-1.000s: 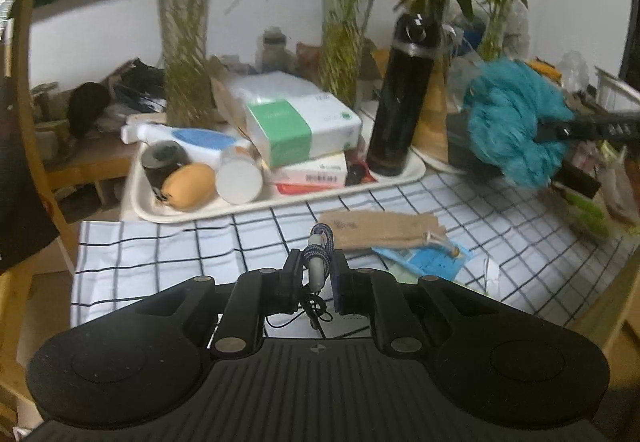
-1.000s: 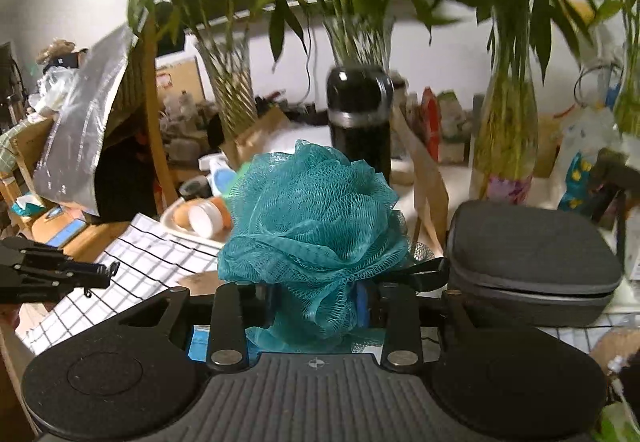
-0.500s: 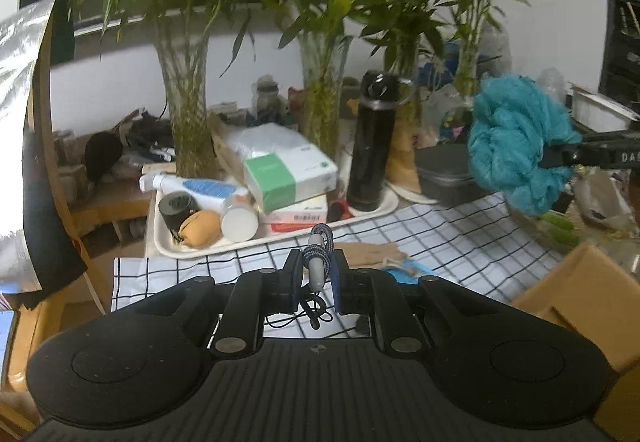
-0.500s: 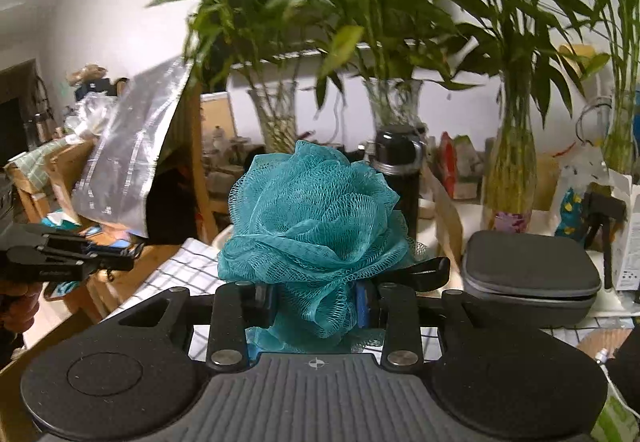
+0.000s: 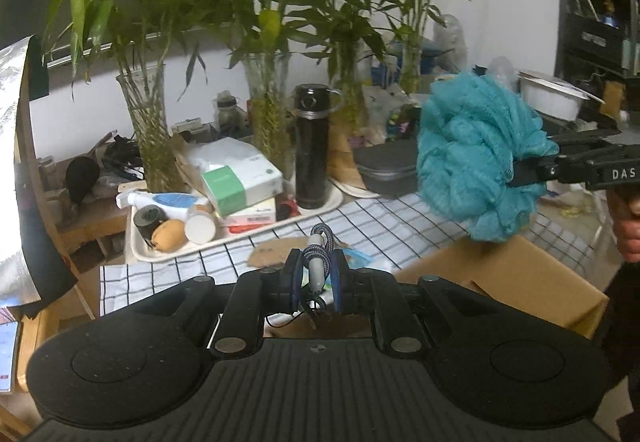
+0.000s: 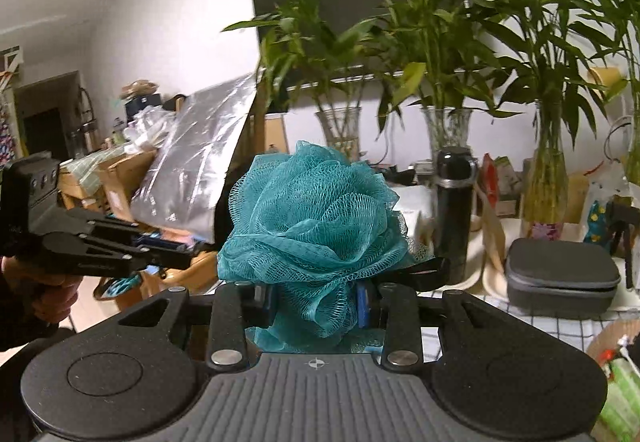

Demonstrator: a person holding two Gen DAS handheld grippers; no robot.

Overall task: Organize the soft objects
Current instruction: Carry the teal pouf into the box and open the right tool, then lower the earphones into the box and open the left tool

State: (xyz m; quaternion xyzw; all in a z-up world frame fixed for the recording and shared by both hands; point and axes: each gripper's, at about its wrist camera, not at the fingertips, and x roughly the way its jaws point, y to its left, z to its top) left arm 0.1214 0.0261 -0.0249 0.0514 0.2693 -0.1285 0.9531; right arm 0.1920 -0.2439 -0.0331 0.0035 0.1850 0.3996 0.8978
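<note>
Both tongs shut on loads: L tongs [image 5: 315, 276] pinch braided blue-white cable [image 5: 319, 247], R tongs [image 6: 316, 304] squeeze teal mesh bath pouf [image 6: 316, 214]. I'd keep grip firm, lower both into brown cardboard box [image 5: 516, 282].

The wall [image 5: 520, 2] behind is plain white. A dark screen [image 6: 360, 14] hangs high on it, and light shines along its top edge. Tall green plants [image 5: 280, 22] stand in glass vases [image 5: 146, 130] in a row by the wall. The surface [image 5: 400, 226] wears a white cloth with black squares. A dark shelf unit [image 5: 596, 22] stands at one side. A shiny silver sheet [image 6: 200, 170] leans on a wooden frame, with a dark doorway [image 6: 44, 126] far behind it.
</note>
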